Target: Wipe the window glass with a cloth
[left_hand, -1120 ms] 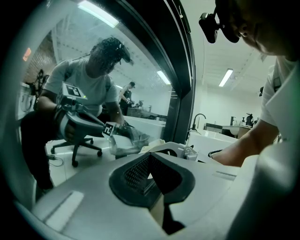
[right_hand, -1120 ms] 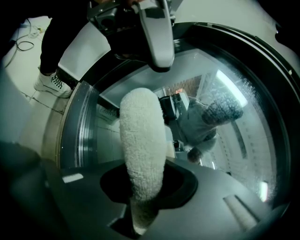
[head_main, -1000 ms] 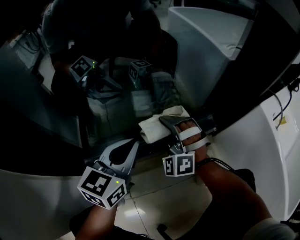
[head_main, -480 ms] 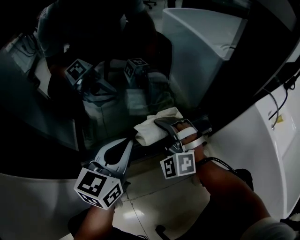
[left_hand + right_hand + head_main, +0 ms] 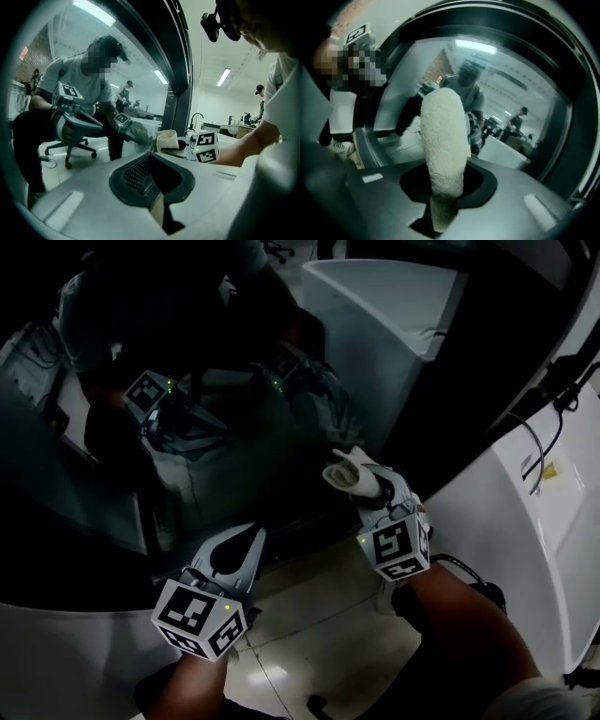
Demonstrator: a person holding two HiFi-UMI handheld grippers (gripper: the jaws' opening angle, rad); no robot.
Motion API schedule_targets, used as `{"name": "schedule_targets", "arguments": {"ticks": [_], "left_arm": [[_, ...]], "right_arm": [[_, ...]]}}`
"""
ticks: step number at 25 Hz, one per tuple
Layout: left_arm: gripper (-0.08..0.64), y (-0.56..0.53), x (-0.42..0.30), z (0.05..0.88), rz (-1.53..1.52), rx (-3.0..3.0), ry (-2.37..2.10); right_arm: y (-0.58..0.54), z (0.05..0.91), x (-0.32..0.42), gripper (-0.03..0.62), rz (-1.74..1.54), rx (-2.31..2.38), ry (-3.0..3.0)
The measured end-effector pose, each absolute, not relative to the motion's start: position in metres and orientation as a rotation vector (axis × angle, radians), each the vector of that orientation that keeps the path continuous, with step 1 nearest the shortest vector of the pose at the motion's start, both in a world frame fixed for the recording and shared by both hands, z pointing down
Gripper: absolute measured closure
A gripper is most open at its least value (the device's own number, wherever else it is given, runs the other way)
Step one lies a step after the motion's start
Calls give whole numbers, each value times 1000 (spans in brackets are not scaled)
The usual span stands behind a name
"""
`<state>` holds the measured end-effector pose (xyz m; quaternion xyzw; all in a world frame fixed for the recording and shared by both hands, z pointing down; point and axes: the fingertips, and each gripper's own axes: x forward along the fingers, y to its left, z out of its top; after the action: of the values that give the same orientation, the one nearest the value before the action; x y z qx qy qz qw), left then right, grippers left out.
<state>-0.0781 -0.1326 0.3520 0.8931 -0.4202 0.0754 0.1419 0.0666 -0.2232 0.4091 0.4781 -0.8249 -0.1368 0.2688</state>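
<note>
With my right gripper [image 5: 440, 206] clamped on the rolled cloth [image 5: 444, 140] by the window glass [image 5: 234, 456], lower right, I'd press evenly and sweep left, keeping my closed, empty left gripper [image 5: 149, 180] clear.

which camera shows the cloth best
The right gripper view: the cloth fills the middle, clamped between the jaws, its pile plain. Head view shows only a small pale roll by the glass; left gripper view, a small distant lump.
</note>
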Motion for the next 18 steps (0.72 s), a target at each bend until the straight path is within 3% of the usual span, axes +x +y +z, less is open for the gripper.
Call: {"name": "schedule_targets", "arguments": {"ticks": [7, 18], "left_arm": [[545, -136, -80, 360, 232, 2600, -1154], [545, -125, -72, 363, 243, 2705, -1066]], "right_arm": [[-263, 394, 140, 508, 69, 1704, -2214], [-261, 384, 134, 508, 120, 1858, -2198]]}}
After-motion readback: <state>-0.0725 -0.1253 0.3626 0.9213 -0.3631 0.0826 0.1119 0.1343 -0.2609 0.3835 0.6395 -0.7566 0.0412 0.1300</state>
